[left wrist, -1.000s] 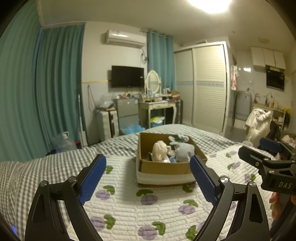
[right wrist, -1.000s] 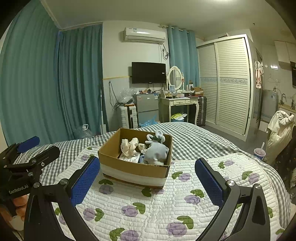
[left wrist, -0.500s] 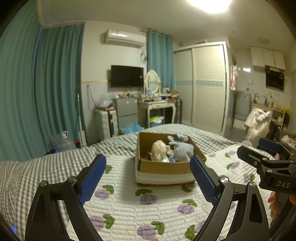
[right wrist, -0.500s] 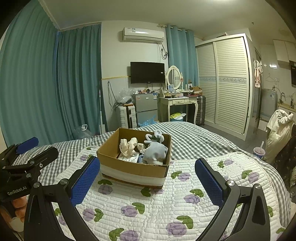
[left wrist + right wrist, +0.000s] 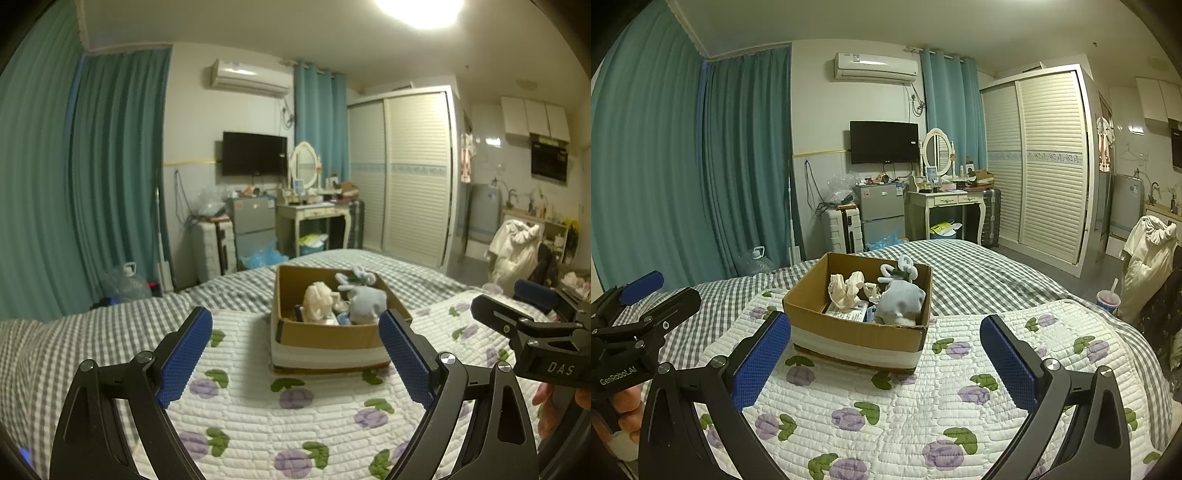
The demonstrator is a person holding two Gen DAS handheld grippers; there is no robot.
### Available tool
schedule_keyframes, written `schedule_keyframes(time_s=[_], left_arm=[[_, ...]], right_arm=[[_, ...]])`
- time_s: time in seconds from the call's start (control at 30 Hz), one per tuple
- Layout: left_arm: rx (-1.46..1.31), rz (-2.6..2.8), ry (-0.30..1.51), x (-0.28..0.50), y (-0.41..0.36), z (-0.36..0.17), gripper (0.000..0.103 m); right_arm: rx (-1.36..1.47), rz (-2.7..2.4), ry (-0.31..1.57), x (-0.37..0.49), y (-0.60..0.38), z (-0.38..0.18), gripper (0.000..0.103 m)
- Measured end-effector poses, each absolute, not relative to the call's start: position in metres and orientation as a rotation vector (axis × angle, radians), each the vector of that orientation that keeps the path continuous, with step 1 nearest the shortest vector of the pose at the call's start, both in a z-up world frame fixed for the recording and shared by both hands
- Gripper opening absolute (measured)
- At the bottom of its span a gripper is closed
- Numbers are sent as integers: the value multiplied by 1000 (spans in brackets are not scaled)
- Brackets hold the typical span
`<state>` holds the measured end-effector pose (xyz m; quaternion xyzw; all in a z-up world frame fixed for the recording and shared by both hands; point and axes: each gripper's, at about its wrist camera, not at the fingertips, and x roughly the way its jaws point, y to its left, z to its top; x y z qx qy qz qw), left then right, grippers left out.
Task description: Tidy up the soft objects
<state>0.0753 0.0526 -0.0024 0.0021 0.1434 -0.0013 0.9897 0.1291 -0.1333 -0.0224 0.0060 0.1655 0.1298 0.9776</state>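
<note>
A cardboard box (image 5: pixel 325 338) stands on the quilted bed, also in the right wrist view (image 5: pixel 849 332). Inside lie a grey plush toy (image 5: pixel 367 301) (image 5: pixel 901 301), a cream soft toy (image 5: pixel 317 301) (image 5: pixel 846 291) and a white-and-green soft item (image 5: pixel 899 271). My left gripper (image 5: pixel 295 350) is open and empty, held above the quilt just short of the box. My right gripper (image 5: pixel 884 354) is open and empty, also just short of the box. Each gripper shows at the edge of the other's view.
The floral quilt (image 5: pixel 894 417) covers the near bed over a grey checked sheet (image 5: pixel 92 332). Behind the bed stand a small fridge (image 5: pixel 882 214), a dressing table (image 5: pixel 945 203), a suitcase (image 5: pixel 840 229) and a water jug (image 5: pixel 127 282). A cup with a straw (image 5: pixel 1108 299) stands at the right.
Both views have shifted slightly; the box sits a little higher in frame. Both grippers stay open and empty.
</note>
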Motion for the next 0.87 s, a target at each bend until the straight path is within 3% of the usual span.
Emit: schedule_keyframes(time_s=[0.87], left_arm=[[-3, -4, 307, 77, 55, -3, 93]], right_arm=[[5, 261, 347, 130, -127, -29, 103]])
